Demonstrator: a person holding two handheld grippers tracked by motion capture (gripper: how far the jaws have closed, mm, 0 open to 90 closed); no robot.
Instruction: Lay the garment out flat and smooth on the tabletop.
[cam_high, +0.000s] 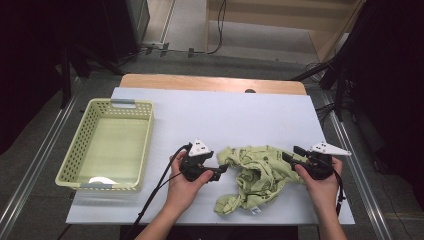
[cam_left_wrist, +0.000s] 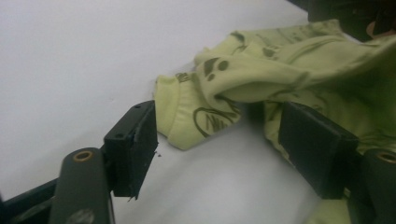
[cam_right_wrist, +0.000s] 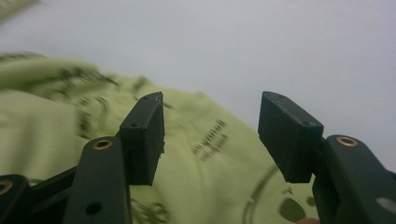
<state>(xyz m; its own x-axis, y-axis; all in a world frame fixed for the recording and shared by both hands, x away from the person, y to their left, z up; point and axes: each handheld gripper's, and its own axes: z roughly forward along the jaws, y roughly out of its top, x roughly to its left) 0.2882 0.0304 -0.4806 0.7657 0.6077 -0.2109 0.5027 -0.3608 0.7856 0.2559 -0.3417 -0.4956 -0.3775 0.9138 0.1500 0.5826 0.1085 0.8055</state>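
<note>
Crumpled green garment (cam_high: 255, 172) on the white bench (cam_high: 225, 117), flanked by both tongs.

The garment lies bunched near the bench's front edge, well apart from the empty pale basket (cam_high: 82, 150) at the left. Left tongs (cam_high: 223, 170) stand spread at the cloth's left edge, a folded hem (cam_left_wrist: 187, 126) lying between the jaws but not pressed, likely lined up for a pinch. Right tongs (cam_high: 289, 154) are also spread, hovering over the cloth's right side with nothing gripped. Approaching from opposite ends suggests the garment is to be lifted or spread out.
</note>
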